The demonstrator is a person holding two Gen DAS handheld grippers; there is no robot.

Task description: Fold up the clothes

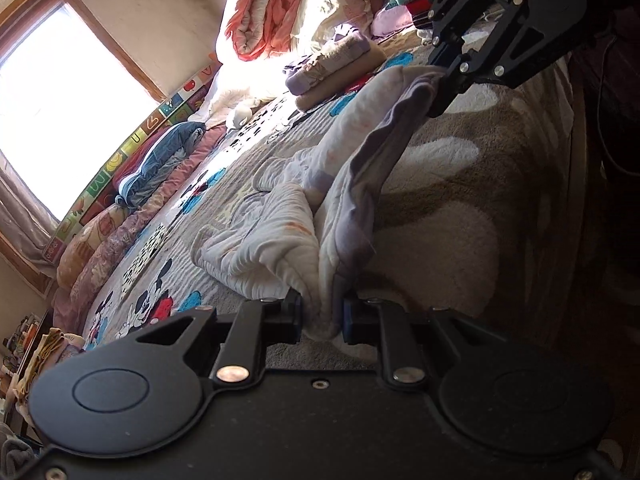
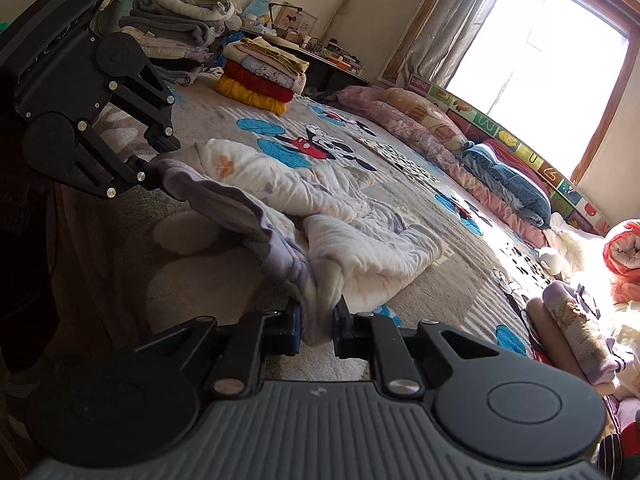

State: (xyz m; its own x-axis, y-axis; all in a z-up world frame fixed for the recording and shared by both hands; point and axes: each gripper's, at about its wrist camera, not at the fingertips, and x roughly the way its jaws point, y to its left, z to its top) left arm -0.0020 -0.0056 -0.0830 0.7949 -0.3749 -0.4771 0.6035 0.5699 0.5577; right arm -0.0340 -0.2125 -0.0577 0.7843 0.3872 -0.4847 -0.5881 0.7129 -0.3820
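The left gripper [image 1: 322, 316] is nearly closed and its two pads pinch a bunched edge of the white quilted garment [image 1: 256, 236], which has pale flower print and a lilac trim. The right gripper [image 2: 316, 322] is in the same state, jaws narrow w/ a fold of the same garment [image 2: 360, 252] pressed between them. Each gripper is also seen in the other wrist view: right gripper at top right of the left view, left gripper at upper left of the right view, both w/ the lilac edge stretched between them and lifted off the bed. The rest of the garment lies crumpled on the grey cartoon-mouse blanket [image 2: 420, 176] that covers the bed. Further away on the bed: a stack of folded clothes in yellow and red [image 2: 260, 80], a lilac and beige folded pile [image 1: 332, 68], a blue pillow [image 2: 508, 184] near the window [image 2: 548, 48].
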